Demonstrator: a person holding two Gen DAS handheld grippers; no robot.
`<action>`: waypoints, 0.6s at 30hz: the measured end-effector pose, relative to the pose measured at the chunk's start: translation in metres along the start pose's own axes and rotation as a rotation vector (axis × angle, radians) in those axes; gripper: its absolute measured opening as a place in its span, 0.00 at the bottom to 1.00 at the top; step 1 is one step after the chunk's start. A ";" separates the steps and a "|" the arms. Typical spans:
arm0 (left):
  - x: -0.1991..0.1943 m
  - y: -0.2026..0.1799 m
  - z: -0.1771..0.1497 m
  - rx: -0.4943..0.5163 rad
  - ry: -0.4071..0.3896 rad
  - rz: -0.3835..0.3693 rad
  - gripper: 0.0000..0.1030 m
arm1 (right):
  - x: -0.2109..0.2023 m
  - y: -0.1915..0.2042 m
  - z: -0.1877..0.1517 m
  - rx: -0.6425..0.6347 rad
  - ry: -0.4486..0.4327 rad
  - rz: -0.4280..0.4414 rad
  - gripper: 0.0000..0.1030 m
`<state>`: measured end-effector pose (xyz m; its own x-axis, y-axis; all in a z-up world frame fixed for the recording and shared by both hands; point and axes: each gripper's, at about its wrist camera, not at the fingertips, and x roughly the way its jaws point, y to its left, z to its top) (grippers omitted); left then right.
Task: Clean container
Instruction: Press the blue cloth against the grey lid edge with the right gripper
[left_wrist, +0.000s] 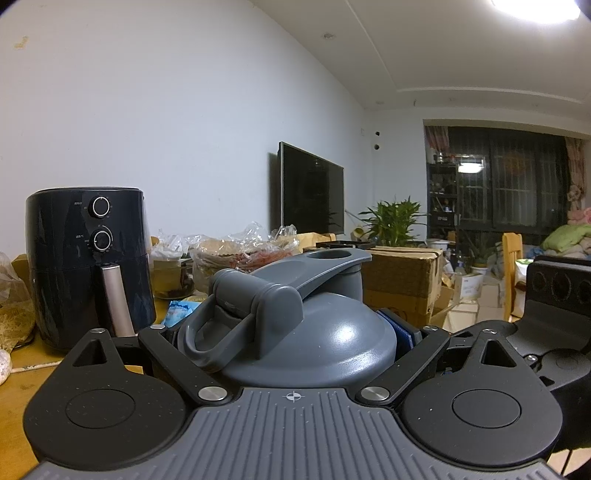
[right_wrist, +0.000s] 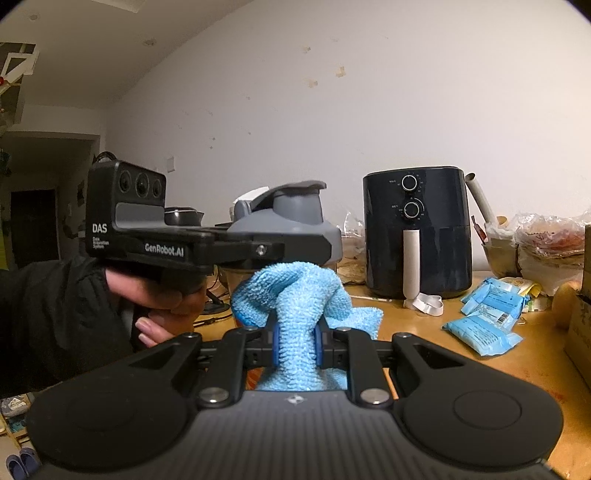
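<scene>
While the left tongs (left_wrist: 291, 332) clamp the grey-lidded bottle (left_wrist: 314, 325) at the rim of its lid, the bottle hangs above the wooden worktop (right_wrist: 424, 325), its flip cap raised; the clear body (right_wrist: 232, 277) below the lid shows only in part, and what it contains cannot be told. A hand (right_wrist: 159, 295) in a dark sleeve holds that tool. The right tongs (right_wrist: 295, 343) are pressed together on a blue cloth (right_wrist: 295, 295), whose bunched end rises just in front of the bottle. Behind stands a black air fryer (right_wrist: 417, 232), with blue packets (right_wrist: 487, 314) and clear bags of food (left_wrist: 236, 251) lying beside it.
</scene>
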<state>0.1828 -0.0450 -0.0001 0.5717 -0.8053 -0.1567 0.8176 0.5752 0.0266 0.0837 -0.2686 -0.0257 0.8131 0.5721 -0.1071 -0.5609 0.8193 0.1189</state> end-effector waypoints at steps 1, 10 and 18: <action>0.000 -0.001 0.000 0.003 0.000 0.000 0.92 | -0.001 -0.001 0.001 0.004 -0.007 0.003 0.13; -0.002 -0.004 -0.001 0.004 0.001 0.001 0.92 | 0.000 -0.009 0.009 0.049 -0.015 0.056 0.13; 0.001 -0.005 0.000 0.001 0.002 0.006 0.92 | 0.002 -0.013 0.010 0.056 -0.003 0.081 0.16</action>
<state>0.1791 -0.0486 -0.0002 0.5762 -0.8017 -0.1589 0.8143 0.5798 0.0281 0.0946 -0.2783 -0.0180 0.7658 0.6365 -0.0923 -0.6154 0.7669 0.1822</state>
